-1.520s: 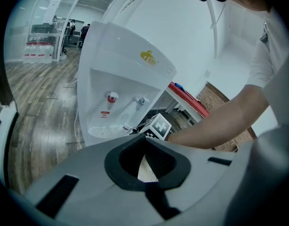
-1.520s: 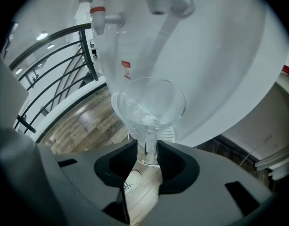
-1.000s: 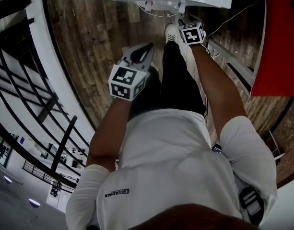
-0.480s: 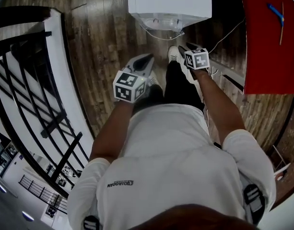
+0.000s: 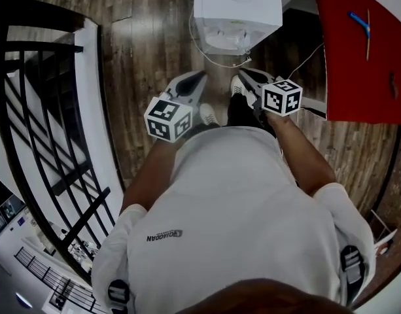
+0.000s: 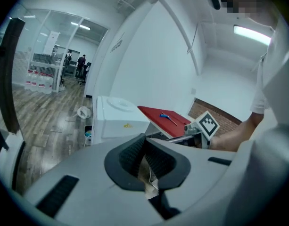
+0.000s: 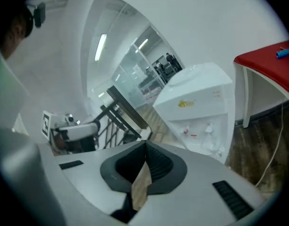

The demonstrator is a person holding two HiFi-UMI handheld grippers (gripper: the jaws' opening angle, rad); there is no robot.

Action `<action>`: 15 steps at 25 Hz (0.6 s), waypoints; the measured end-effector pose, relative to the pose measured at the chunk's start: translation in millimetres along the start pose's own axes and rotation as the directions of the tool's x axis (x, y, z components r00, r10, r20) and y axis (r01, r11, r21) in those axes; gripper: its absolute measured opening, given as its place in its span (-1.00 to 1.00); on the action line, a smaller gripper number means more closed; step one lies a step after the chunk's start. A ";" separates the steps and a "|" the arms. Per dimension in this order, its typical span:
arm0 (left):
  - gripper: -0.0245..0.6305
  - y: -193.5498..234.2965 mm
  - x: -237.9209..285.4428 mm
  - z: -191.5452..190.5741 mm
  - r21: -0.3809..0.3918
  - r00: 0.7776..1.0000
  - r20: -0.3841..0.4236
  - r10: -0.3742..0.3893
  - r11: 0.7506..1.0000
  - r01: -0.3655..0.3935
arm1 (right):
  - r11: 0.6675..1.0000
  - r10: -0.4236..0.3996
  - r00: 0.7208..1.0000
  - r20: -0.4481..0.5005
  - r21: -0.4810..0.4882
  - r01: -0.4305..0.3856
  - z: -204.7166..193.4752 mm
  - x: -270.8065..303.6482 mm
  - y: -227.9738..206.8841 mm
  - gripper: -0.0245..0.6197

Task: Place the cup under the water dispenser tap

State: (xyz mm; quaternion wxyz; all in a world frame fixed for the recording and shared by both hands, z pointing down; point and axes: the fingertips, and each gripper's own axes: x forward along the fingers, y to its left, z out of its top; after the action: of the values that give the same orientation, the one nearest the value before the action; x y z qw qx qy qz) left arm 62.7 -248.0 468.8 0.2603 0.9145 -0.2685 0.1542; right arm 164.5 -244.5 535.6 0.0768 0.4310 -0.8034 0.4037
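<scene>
Before the water dispenser (image 5: 237, 8), left gripper (image 5: 196, 80) jaws are held together, empty; right gripper (image 5: 248, 78) jaws have just been closed on nothing. No cup is seen in any view, so it is judged that one must first be located and gripped.

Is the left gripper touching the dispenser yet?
Apart. Head view shows bare floor between the left gripper and the dispenser.

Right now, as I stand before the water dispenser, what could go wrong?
No cup is in any view: the left gripper and the right gripper, whose jaws have just closed, are both shut on nothing. A white cable lies on the floor beside the water dispenser, near your shoe; you might trip on it.
</scene>
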 end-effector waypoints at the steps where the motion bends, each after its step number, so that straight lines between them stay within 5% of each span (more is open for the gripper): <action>1: -0.93 -4.9 -8.2 6.0 0.005 1.000 0.019 -0.008 1.000 0.008 | 0.998 0.043 0.998 0.054 0.033 -0.045 10.0 -8.1 16.4 -0.86; 5: -0.93 -25.7 -33.6 21.9 0.024 0.996 0.077 -0.054 0.998 0.053 | 0.987 0.130 0.972 0.194 0.070 -0.146 35.2 -36.7 63.3 -0.86; 10: -0.93 -57.0 -47.8 37.9 0.075 0.983 0.115 -0.143 0.988 0.135 | 0.991 0.108 0.970 0.218 0.056 -0.122 44.1 -58.6 92.6 -0.86; 15: -0.93 -78.3 -48.4 45.8 0.115 0.976 0.131 -0.176 0.980 0.161 | 0.976 0.204 0.947 0.248 0.025 -0.216 55.5 -81.6 123.0 -0.86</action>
State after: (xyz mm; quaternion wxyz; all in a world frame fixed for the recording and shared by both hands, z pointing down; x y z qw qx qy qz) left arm 74.8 -197.4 380.2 0.2051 0.9549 -0.1991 0.0806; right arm 134.5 -195.5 388.7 -0.0772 0.3912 -0.8373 0.3740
